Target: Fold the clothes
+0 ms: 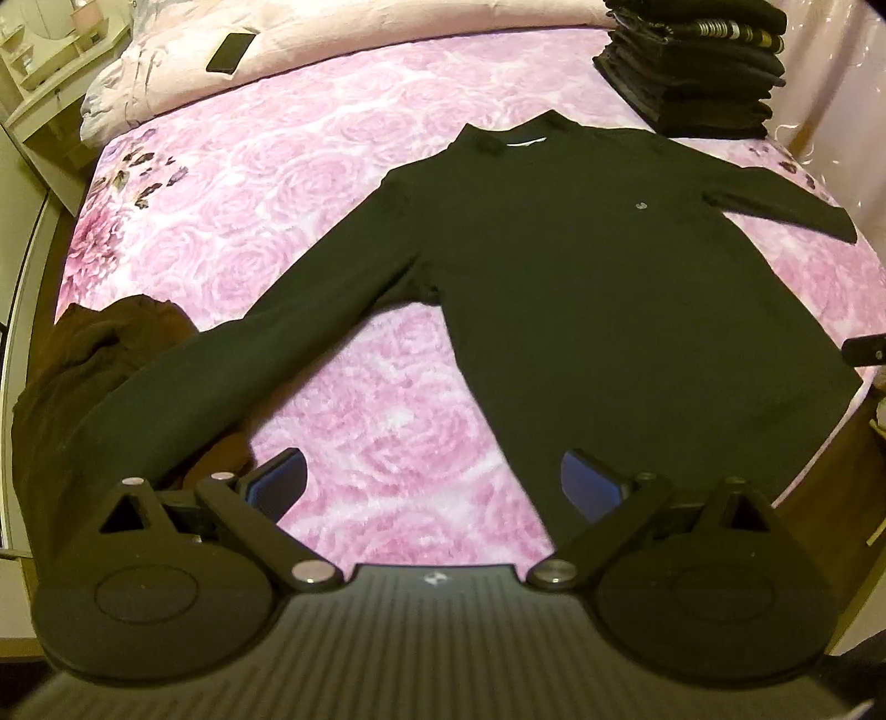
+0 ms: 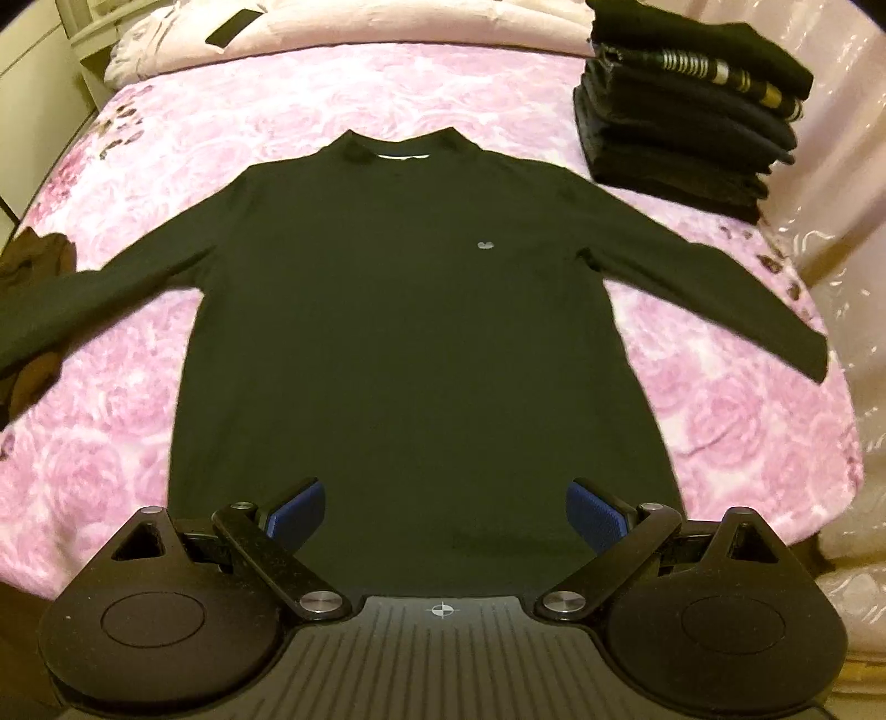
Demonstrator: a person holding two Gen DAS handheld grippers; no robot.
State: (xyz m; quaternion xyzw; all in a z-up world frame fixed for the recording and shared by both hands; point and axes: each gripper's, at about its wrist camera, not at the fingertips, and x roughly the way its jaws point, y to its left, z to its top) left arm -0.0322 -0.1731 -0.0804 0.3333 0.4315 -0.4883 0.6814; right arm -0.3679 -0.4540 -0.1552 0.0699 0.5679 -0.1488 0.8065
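A dark long-sleeved sweater [image 2: 421, 343] with a small grey chest logo lies flat, front up, on the pink rose-patterned bed, both sleeves spread out. In the left wrist view the sweater [image 1: 609, 288] fills the right half, its left sleeve running down toward the near left corner. My left gripper [image 1: 434, 487] hangs open above the bedspread beside the hem's left corner, nothing between its blue pads. My right gripper [image 2: 446, 518] is open above the sweater's hem, its blue pads apart over the fabric and holding nothing.
A stack of folded dark clothes [image 2: 686, 116] stands at the bed's far right corner. A brown garment [image 1: 94, 376] lies bunched at the left edge under the sleeve's end. A black phone [image 1: 230, 52] rests on the pale quilt [image 1: 387, 27] at the head.
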